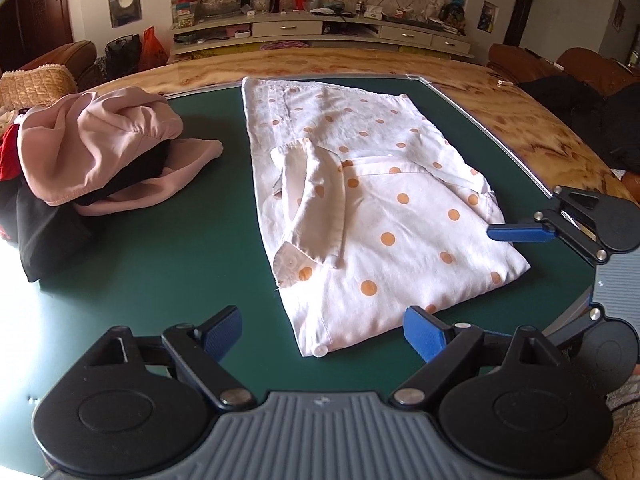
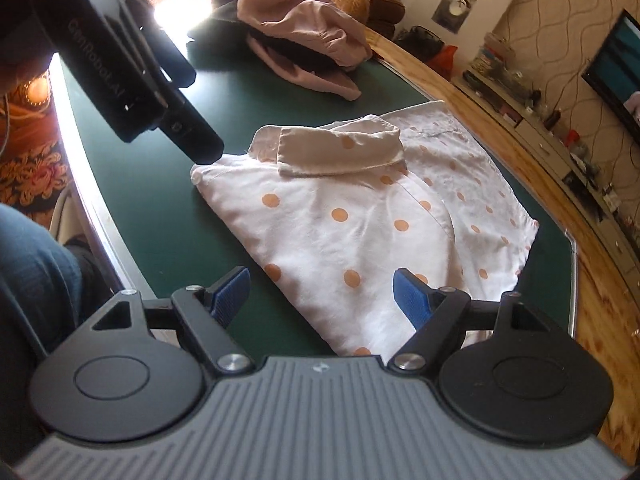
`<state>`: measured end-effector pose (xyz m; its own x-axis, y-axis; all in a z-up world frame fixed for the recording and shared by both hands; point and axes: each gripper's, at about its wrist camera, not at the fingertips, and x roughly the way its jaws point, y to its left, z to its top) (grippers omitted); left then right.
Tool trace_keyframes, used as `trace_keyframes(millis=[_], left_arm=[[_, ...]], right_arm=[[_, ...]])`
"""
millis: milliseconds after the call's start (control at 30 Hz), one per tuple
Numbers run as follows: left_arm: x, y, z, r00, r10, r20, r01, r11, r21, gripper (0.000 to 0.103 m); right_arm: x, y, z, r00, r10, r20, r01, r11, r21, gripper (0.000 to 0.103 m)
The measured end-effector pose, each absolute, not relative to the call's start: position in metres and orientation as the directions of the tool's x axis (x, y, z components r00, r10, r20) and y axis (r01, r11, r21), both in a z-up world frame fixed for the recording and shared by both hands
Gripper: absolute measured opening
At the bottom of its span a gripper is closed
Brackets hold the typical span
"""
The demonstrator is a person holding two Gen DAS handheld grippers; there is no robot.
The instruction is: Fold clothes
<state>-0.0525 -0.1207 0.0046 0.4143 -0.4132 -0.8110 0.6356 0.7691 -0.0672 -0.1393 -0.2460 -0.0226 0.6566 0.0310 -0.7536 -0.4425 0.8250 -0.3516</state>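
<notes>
Both the left claw (image 1: 322,334) and right claw (image 2: 322,294) are hovering wide apart, empty, the dotted shirt (image 1: 372,208) lying folded just ahead; its loose collar (image 2: 340,150) is risking snagging, undoing the fold.

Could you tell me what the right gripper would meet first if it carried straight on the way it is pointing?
Most likely the polka-dot shirt: the right gripper, jaws open, points right at it, though its height above the cloth is unclear.

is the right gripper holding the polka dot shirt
No, the right gripper is open above the shirt, its jaws spread wide and empty.
</notes>
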Motion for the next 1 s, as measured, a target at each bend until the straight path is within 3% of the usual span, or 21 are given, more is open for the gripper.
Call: trace_keyframes(millis=[100,267,400,433,467,533,667,833,867,933,1000], left_arm=[[-0.062,-0.129,0.002,0.421,-0.423,-0.802,0.696,0.718,-0.013,0.092],[-0.074,-0.143,-0.001,0.381,-0.48,-0.79,0.803,0.595,0.026,0.092],[-0.082,-0.154,-0.009,0.367,-0.491,-0.79,0.869,0.484,0.103,0.092],[-0.082,-0.156,-0.012,0.355,-0.492,-0.795,0.88,0.462,0.107,0.092],[-0.082,-0.158,-0.016,0.343,-0.494,-0.799,0.889,0.445,0.107,0.092],[-0.08,-0.163,-0.022,0.325,-0.493,-0.807,0.903,0.416,0.109,0.092],[-0.077,-0.175,-0.034,0.375,-0.458,-0.806,0.895,0.407,0.184,0.092],[-0.076,-0.192,-0.045,0.43,-0.452,-0.782,0.891,0.355,0.284,0.088],[-0.076,-0.196,-0.048,0.45,-0.443,-0.775,0.884,0.347,0.314,0.085],[-0.071,-0.202,-0.052,0.462,-0.425,-0.778,0.88,0.333,0.34,0.068],[-0.066,-0.206,-0.056,0.461,-0.408,-0.788,0.88,0.323,0.347,0.029]], right_arm=[[-0.146,-0.238,-0.036,0.669,0.003,-0.744,-0.505,0.735,-0.452,0.086],[-0.152,-0.224,-0.054,0.675,-0.023,-0.737,-0.585,0.593,-0.554,0.068],[-0.151,-0.22,-0.064,0.709,-0.04,-0.704,-0.595,0.503,-0.627,0.066],[-0.15,-0.22,-0.066,0.708,-0.044,-0.705,-0.6,0.488,-0.634,0.058],[-0.148,-0.22,-0.068,0.703,-0.049,-0.709,-0.609,0.472,-0.637,0.042],[-0.146,-0.221,-0.075,0.692,-0.053,-0.72,-0.63,0.444,-0.638,0.023],[-0.14,-0.227,-0.069,0.701,-0.035,-0.712,-0.609,0.491,-0.623,0.015],[-0.124,-0.247,-0.038,0.691,0.015,-0.723,-0.562,0.641,-0.523,0.013],[-0.122,-0.251,-0.035,0.689,0.021,-0.724,-0.557,0.654,-0.511,0.013],[-0.118,-0.258,-0.029,0.686,0.031,-0.727,-0.547,0.681,-0.487,0.013],[-0.114,-0.266,-0.023,0.682,0.041,-0.73,-0.536,0.707,-0.461,0.013]])
